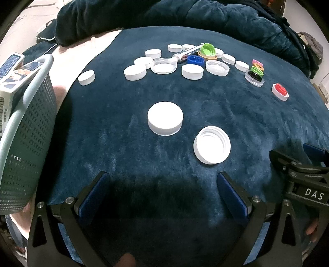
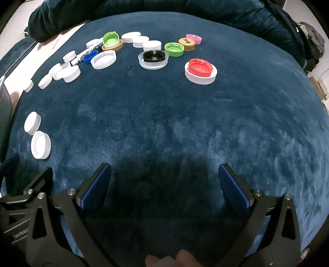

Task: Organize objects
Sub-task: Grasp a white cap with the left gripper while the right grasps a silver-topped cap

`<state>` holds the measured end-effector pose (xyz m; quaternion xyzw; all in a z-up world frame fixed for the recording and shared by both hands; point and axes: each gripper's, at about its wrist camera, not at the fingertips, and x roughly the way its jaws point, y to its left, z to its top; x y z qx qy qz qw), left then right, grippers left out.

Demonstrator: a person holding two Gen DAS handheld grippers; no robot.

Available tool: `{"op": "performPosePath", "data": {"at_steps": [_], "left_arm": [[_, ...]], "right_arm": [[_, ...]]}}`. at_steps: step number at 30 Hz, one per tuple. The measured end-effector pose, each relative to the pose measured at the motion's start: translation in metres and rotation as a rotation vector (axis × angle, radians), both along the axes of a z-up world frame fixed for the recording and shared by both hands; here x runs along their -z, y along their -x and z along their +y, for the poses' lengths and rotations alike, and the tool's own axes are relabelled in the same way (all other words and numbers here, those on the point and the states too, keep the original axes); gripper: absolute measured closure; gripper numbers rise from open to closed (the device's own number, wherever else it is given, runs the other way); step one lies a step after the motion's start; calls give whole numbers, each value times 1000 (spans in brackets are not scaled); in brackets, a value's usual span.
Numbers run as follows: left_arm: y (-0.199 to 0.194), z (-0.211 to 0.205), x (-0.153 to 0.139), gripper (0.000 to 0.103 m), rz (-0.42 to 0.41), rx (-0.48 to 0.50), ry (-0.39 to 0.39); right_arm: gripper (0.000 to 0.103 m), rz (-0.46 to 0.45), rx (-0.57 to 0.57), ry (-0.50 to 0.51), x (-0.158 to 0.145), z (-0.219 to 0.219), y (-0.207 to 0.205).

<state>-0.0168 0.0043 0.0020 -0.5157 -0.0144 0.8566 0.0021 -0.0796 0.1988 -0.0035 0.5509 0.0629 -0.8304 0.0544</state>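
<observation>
Several bottle caps lie scattered on a dark blue plush blanket (image 1: 115, 98). Nearest my left gripper (image 1: 164, 178) are a white cap top-up (image 1: 165, 118) and a white cap lying open side up (image 1: 211, 145). Farther back sit several white and clear caps, a blue cap (image 1: 195, 60), a green cap (image 1: 208, 49) and a tube (image 1: 186, 53). In the right wrist view a red cap rests in a white lid (image 2: 200, 70) and a black cap in a clear lid (image 2: 153, 59). My right gripper (image 2: 164, 171) hangs over bare blanket. Both grippers are open and hold nothing.
A pale mesh basket (image 1: 26, 131) with boxes in it stands at the left edge of the blanket. A bunched dark blanket (image 1: 185, 18) lies along the far side. Green (image 2: 174, 49), tan (image 2: 187, 43) and pink (image 2: 193, 38) caps sit at the back right.
</observation>
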Motion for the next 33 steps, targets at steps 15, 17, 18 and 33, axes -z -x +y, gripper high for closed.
{"op": "performPosePath", "data": {"at_steps": [15,17,18,33], "left_arm": [[3,3,0,0,21,13,14],[3,3,1,0,19,15,13],[3,3,0,0,17,16,11],[-37,-29,-26,0,19,-50,66]], "right_arm": [[0,19,-9,9,0,0,-1],[0,19,-6,12,0,0,0],[0,16,-6,8,0,-1,0],[1,27,-275,83,-37,-90,3]]}}
